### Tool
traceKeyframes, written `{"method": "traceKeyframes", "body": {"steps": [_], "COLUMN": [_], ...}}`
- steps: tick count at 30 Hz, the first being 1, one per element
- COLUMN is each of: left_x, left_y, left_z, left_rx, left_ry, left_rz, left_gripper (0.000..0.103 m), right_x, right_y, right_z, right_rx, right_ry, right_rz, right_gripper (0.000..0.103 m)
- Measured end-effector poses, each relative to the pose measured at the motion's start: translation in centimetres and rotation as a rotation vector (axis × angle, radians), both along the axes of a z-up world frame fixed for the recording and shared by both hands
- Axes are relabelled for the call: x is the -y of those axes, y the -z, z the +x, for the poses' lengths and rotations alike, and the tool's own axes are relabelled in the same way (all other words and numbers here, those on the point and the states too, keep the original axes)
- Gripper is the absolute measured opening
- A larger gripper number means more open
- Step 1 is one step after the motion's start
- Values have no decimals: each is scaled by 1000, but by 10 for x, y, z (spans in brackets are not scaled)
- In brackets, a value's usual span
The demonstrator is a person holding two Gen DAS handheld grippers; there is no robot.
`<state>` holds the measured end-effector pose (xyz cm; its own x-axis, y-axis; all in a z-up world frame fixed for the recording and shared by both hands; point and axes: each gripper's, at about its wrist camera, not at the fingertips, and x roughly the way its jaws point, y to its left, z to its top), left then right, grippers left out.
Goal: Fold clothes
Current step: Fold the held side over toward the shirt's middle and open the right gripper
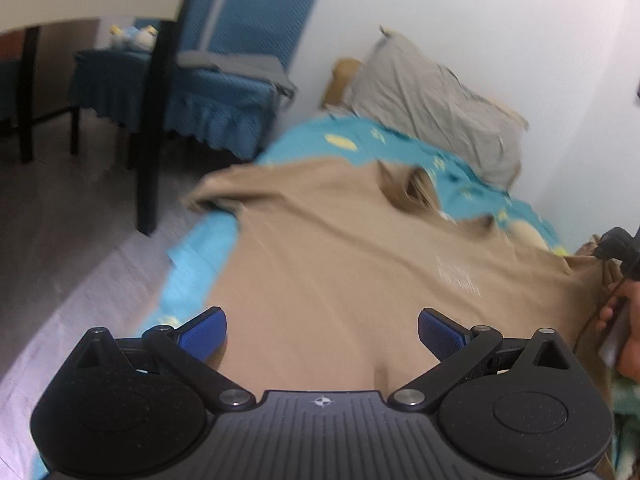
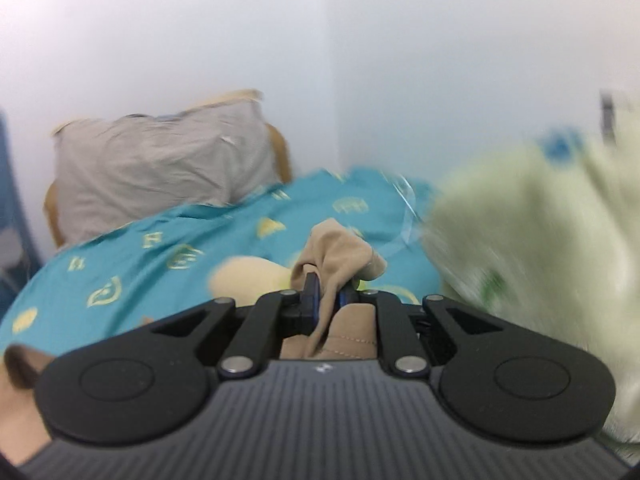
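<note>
Tan shirt (image 1: 340,264) lies spread across the teal bedsheet (image 1: 452,168), hem toward the bed's near edge. Right gripper (image 2: 329,294) pinches a bunched corner; left gripper (image 1: 322,330) gapes, grasping nothing. Cloth looks light and floppy; take seams or corners.

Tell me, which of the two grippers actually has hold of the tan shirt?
The right gripper: its fingers are shut on a bunched fold of the tan shirt. The left gripper is wide open above the cloth, gripping nothing.
</note>
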<state>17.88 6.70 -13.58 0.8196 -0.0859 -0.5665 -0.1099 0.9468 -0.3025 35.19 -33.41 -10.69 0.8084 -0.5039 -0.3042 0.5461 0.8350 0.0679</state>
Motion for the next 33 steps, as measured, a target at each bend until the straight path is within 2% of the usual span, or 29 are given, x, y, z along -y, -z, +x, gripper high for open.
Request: {"method": "traceKeyframes", "body": {"steps": [3,6,8,11,15,17,18,19,21,27,33], "left_x": [-12,-27,-36,-49,-63,-57,-53,-49,-42,-23,-5], "left_y": [-10,-13,-9,-4,3,5,5,5,5,-8,-27], "left_z": [-2,-2,1,6,11,12,12,12,10,-12,-40], "left_rx": [31,26,5,-28,-66,-63,-63,-62,-58,3,43], "left_ry": [-54,-123,-149,-190,-231,-208,-195,-183,-160,-110,-30], "left_rz": [51,74,55,26,1,27,37,40,43,53,53], "left_gripper": [103,103,103,103,103,103,103,103,103,103,103], "right_x": [-61,-131,-172,-208,-213,-203,-198,-195,-189,-159,-119], "right_y": [-8,8,30,62,82,76,70,64,49,-14,-74], "right_z": [14,29,39,54,73,76,76,74,55,-30,-149], "right_rx": [-7,-50,-93,-191,-298,-303,-295,-281,-228,-136,-65], "right_ry": [-95,-214,-302,-392,-457,-511,-546,-580,-637,-678,-608], "right_rz": [-142,-305,-363,-372,-308,-224,-178,-134,-57,138,234], "right_gripper": [12,12,12,13,15,27,52,86,103,103,103]}}
